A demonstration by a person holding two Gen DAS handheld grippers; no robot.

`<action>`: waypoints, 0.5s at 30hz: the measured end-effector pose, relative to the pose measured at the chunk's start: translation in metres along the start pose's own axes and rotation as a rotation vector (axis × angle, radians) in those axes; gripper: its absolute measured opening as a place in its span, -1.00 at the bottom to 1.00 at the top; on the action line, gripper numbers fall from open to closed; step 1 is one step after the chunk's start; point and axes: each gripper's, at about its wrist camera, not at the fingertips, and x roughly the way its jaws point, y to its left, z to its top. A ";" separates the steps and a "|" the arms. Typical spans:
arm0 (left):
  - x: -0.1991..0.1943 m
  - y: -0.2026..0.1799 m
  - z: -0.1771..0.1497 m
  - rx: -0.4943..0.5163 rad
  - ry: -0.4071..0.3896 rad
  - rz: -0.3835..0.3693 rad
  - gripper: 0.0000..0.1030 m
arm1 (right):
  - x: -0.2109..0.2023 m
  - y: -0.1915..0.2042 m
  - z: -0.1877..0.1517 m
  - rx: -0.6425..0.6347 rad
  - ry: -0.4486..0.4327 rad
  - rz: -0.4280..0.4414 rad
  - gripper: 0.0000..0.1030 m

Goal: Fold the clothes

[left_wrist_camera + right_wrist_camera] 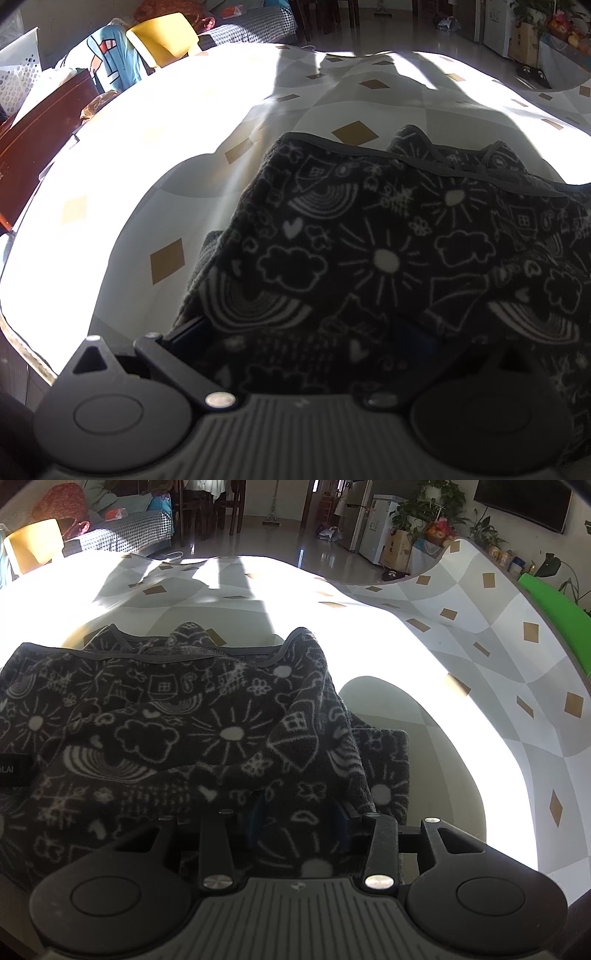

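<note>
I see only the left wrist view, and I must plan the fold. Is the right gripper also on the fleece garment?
Observer: Yes, the right gripper has the fleece garment bunched between its blue pads.
Operator: What is on the table's right side?
Observer: A green object sits at the far right edge of the table cover.
Operator: Is there fleece beyond the right gripper?
Observer: Yes, a flat fleece layer lies to its right.

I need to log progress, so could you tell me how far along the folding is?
Done: the dark patterned fleece garment already lies doubled over itself on the tiled tablecloth. In hand: the left gripper and right gripper each have fleece bunched between their fingers. Left: finishing and flattening the fold; the far trimmed edges look uneven.
</note>
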 end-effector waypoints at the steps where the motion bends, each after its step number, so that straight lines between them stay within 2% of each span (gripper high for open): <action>1: 0.000 0.000 0.000 -0.002 0.000 -0.001 1.00 | -0.001 -0.001 0.001 0.005 -0.005 0.006 -0.23; 8: -0.007 0.009 0.004 -0.023 -0.009 -0.008 1.00 | -0.008 -0.010 0.001 0.072 -0.027 0.049 -0.22; 10: -0.011 0.016 0.007 -0.045 -0.017 -0.007 1.00 | -0.012 -0.017 0.004 0.108 -0.040 0.065 -0.14; 15: -0.012 0.039 0.013 -0.094 0.008 -0.022 1.00 | -0.009 -0.031 0.006 0.163 -0.006 0.092 -0.09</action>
